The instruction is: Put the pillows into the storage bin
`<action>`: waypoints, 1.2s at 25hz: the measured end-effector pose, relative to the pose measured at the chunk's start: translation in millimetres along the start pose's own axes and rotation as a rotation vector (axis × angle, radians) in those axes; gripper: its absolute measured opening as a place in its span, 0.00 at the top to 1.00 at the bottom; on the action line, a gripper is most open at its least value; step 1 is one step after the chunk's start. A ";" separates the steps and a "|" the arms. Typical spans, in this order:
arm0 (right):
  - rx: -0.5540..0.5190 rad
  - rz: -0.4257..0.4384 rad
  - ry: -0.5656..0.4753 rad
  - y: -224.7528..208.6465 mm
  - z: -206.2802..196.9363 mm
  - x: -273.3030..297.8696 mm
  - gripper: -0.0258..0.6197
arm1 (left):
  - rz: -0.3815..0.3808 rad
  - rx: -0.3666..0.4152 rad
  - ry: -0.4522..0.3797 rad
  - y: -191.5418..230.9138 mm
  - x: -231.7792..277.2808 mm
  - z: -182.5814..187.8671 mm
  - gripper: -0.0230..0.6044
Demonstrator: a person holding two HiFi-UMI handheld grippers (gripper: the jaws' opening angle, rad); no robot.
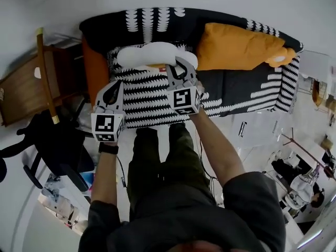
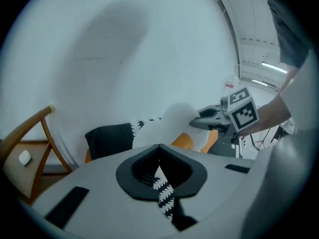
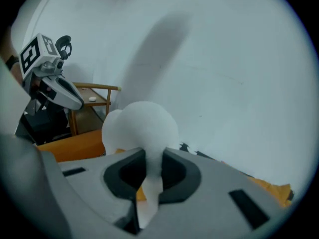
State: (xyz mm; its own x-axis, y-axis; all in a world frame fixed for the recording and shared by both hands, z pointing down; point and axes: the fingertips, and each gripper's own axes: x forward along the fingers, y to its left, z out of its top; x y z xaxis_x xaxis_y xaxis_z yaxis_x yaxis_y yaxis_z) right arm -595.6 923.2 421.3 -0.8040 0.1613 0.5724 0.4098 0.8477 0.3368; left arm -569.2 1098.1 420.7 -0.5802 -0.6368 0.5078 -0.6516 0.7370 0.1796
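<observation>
left gripper (image 2: 158, 152) — jaws clamped on black-and-white fabric (image 2: 163, 193) | right gripper (image 3: 151, 158) — pinching white pillow (image 3: 144, 126) (by a fold)

The head view looks steeply down past the person's arms (image 1: 220, 151) onto the sofa (image 1: 236, 85). Each wide-angle gripper view sits close behind its own jaws, facing the pale wall (image 2: 124, 49). All three views share the white pillow (image 1: 152, 54).
</observation>
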 end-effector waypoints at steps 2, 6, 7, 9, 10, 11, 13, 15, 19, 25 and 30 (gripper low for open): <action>0.013 -0.020 -0.016 -10.0 19.6 -27.4 0.89 | 0.000 0.013 -0.022 -9.5 -16.9 20.0 0.96; 0.010 -0.067 -0.063 -30.3 61.3 -80.6 0.89 | -0.007 0.040 -0.071 -28.0 -48.9 58.0 0.96; 0.009 -0.076 -0.073 -33.8 71.0 -94.9 0.89 | -0.009 0.045 -0.082 -33.0 -57.8 66.4 0.96; 0.008 -0.091 -0.091 -37.1 88.6 -124.9 0.89 | -0.016 0.050 -0.103 -44.5 -78.0 82.1 0.96; 0.004 -0.096 -0.098 -37.5 95.8 -140.1 0.89 | -0.021 0.053 -0.115 -51.1 -88.4 89.6 0.96; -0.002 -0.102 -0.105 -37.5 102.1 -155.4 0.89 | -0.029 0.056 -0.128 -58.3 -98.3 97.1 0.96; -0.014 -0.116 -0.116 -36.9 113.0 -185.4 0.89 | -0.049 0.067 -0.154 -73.8 -115.6 111.0 0.96; -0.018 -0.130 -0.125 -33.8 120.8 -214.6 0.89 | -0.072 0.082 -0.171 -89.9 -131.3 121.0 0.96; -0.011 -0.171 -0.130 -30.9 124.2 -267.1 0.89 | -0.129 0.109 -0.200 -123.5 -154.0 136.4 0.96; -0.009 -0.259 -0.114 -36.9 117.1 -317.0 0.89 | -0.231 0.143 -0.219 -159.6 -157.7 144.0 0.96; 0.050 -0.371 -0.074 -50.6 93.2 -352.9 0.88 | -0.332 0.186 -0.214 -195.5 -143.7 147.2 0.96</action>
State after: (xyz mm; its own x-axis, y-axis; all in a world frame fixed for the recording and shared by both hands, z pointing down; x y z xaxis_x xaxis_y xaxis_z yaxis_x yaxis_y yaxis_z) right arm -372.8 870.5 132.7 -0.9233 -0.1267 0.3626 0.0654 0.8784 0.4734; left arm -430.3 1012.2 188.6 -0.4003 -0.8793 0.2582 -0.8854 0.4438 0.1385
